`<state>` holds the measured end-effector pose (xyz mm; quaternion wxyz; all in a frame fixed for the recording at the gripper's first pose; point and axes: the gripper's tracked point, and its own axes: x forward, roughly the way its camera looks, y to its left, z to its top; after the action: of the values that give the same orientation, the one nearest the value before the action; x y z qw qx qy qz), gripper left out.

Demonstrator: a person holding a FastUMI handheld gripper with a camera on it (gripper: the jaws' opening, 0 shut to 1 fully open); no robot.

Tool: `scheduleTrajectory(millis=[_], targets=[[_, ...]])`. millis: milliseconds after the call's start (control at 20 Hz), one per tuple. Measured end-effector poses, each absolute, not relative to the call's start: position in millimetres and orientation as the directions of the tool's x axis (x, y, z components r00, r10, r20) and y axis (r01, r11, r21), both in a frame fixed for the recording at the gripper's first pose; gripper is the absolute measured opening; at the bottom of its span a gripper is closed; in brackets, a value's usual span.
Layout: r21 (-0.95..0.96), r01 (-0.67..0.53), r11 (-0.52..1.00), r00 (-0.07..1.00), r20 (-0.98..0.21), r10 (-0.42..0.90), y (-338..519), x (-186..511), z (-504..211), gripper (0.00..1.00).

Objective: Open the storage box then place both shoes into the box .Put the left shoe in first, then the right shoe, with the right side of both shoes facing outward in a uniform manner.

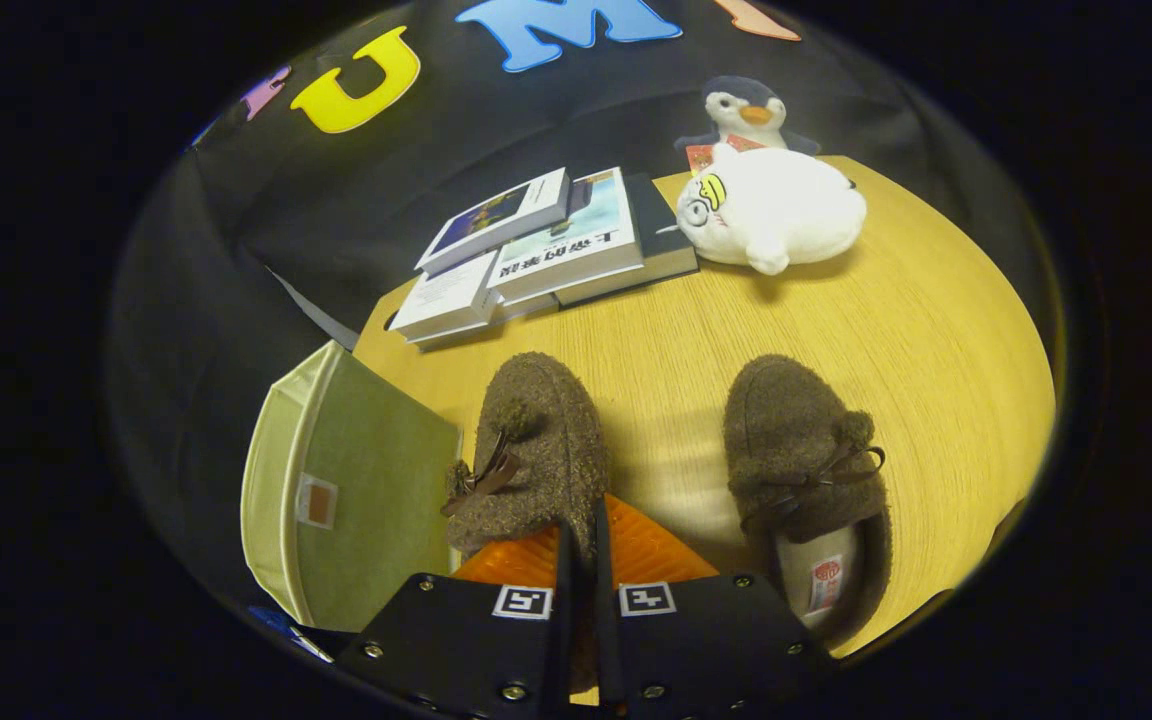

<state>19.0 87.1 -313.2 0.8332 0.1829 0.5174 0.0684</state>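
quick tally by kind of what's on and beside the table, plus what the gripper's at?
Shoes: 2, one gripped, one free
Books: 4
Plush toys: 2, seal, penguin
Storage box: 1
Total: 9
The gripper looks shut on the heel edge of the gripped shoe.

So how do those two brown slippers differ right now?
The left slipper sits right at the hand-held gripper, its rear edge caught between the nearly closed fingers; the right slipper lies apart, untouched. The left slipper's opening is hidden behind the fingers, while the right slipper's pale insole shows. The left one is beside the green storage box. Both are fuzzy, with bows and pompoms.
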Motion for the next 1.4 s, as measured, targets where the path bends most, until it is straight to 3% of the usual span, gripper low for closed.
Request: scheduleTrajectory(millis=[750, 1400], targets=[[0.537, -0.034, 0.843, 0.537, -0.701, 0.469, 199.0, 47.4, -187.2, 0.10], [0.538, -0.060, 0.841, 0.450, -0.737, 0.503, 316.1, 31.0, -233.7, 0.10]])
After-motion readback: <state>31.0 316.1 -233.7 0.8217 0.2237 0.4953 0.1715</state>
